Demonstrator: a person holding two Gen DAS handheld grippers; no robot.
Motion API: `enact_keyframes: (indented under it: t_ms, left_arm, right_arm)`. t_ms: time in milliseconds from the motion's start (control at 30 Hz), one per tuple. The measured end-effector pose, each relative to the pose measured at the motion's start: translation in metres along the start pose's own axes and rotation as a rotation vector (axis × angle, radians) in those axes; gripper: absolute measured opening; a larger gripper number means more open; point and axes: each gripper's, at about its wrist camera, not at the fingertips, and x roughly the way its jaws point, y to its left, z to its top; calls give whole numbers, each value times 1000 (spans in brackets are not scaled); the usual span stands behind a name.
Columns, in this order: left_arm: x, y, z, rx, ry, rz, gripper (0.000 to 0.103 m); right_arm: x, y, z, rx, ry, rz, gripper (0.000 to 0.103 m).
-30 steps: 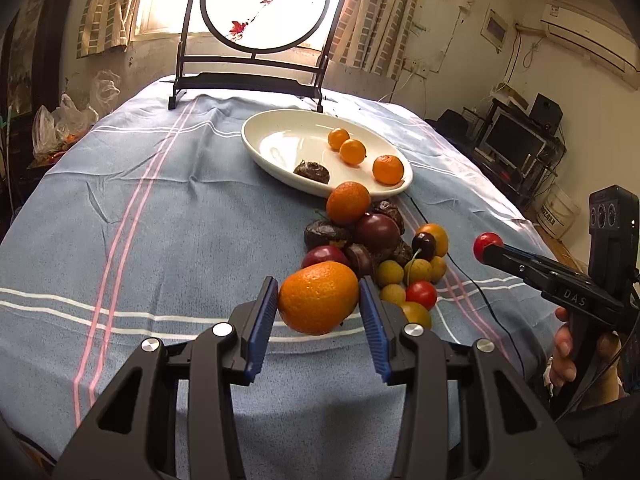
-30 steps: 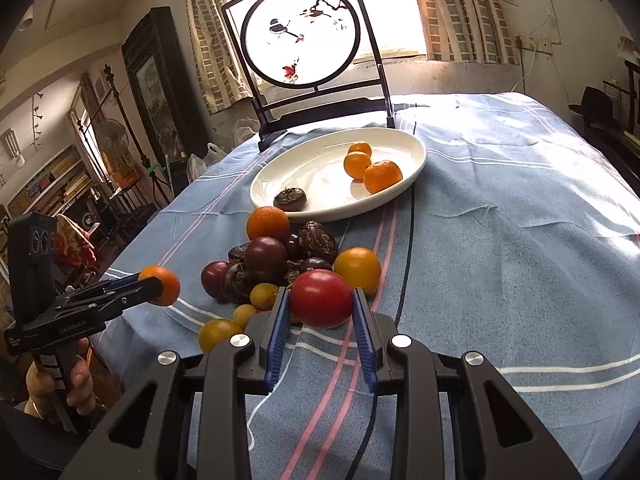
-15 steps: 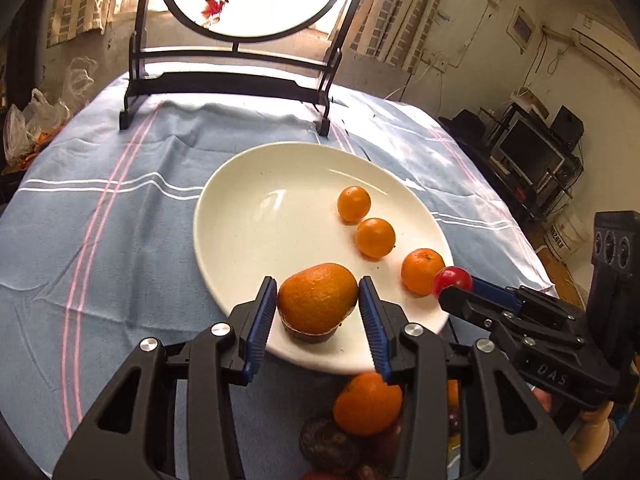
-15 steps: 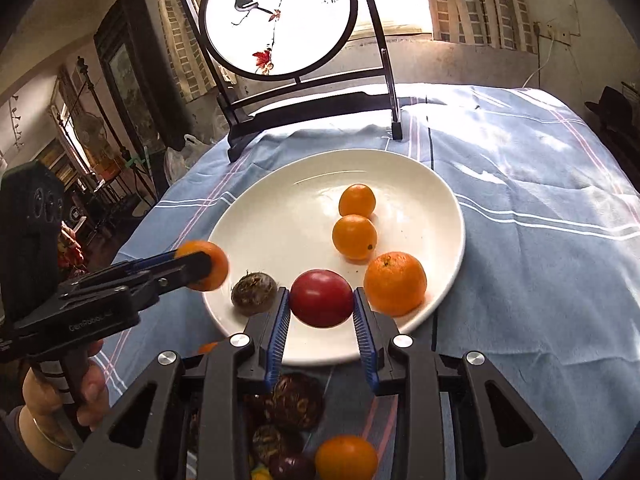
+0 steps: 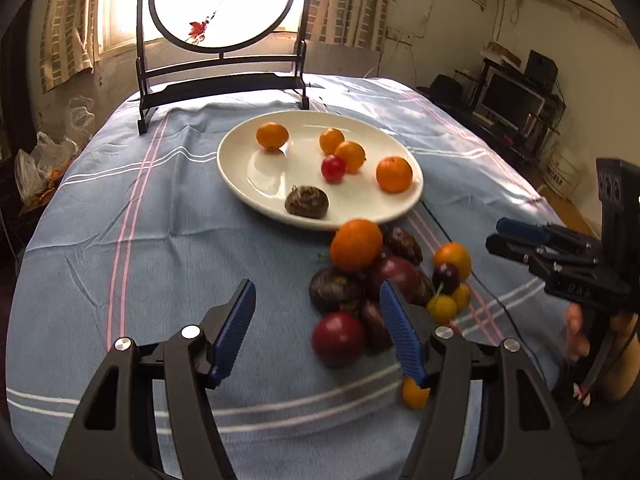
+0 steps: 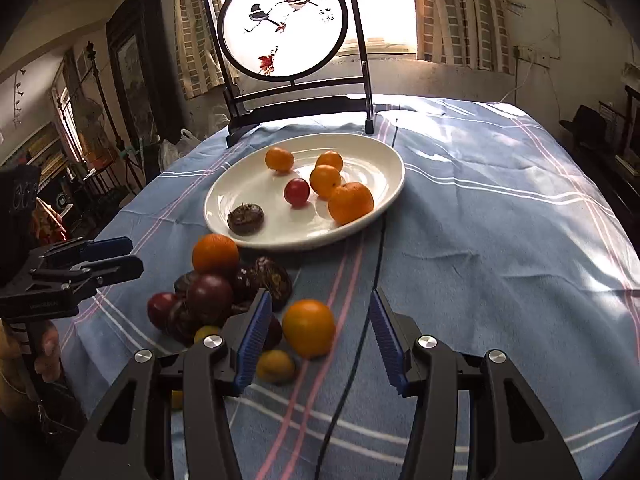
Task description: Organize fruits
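Both grippers hang over the loose fruit with nothing in them, so by my reckoning this is the gap between loads: the plate is partly filled and the heap waits to be picked from.

The left gripper (image 5: 318, 330) has its jaws opening, spread wide, with only bare tablecloth (image 5: 120, 264) between the blue pads. The pile of fruit (image 5: 376, 280) sits just off at its 1 o'clock. The right gripper (image 6: 316, 340) is opening too, about half wide, and an orange (image 6: 309, 327) lies on the cloth between its pads, not touched by either.

The white oval plate (image 6: 384, 160) stands at 12 o'clock from both grippers, in front of the round painted screen (image 6: 284, 24). It carries four small oranges, a red cherry tomato (image 6: 297, 191) in the middle and a dark wrinkled passion fruit (image 6: 245, 219) at its near-left rim.

Off the plate, at its 6 o'clock edge, an orange (image 5: 355, 245) tops a mound of dark plums, more passion fruit and small yellow tomatoes.

Next, I'd say, each hand must settle over one fruit, close gently and lift without toppling the mound. The right one looks nearly lined up already.
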Motion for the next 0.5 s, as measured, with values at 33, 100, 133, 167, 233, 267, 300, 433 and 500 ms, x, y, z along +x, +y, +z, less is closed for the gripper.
enact_keyframes:
  t_ms: [33,100,133,167,233,267,300,433,500]
  left_arm:
    - [-2,-5,-10,26,2,12,63]
    - [0,-12,-24,68,14,19,59]
    - [4,-15,-29,91,27,26,54]
    - [9,-18,-33,111,47,39,44]
    - [16,-21,-35,133,59,52,44]
    - [19,-22,-34,138,60,60,44]
    - [23,-22,-33,137,64,57,44]
    - [39,-17,-26,115,105,41,47]
    - [45,-15,-24,103,132,26,46]
  right_arm:
    - [-4,-4,-7,12,-8,7,51]
    - [-8,-9,-18,29,-19,22,51]
    - [-7,-12,-23,38,-17,19,51]
    - [-4,-15,-25,50,-10,13,51]
    - [-1,-20,-28,79,-3,13,51]
    - [-2,-22,-27,88,-11,22,51]
    - [-3,-23,-27,90,-20,30,51]
    - [0,-23,-27,97,-9,37,51]
    - [1,-22,-27,93,0,42,51]
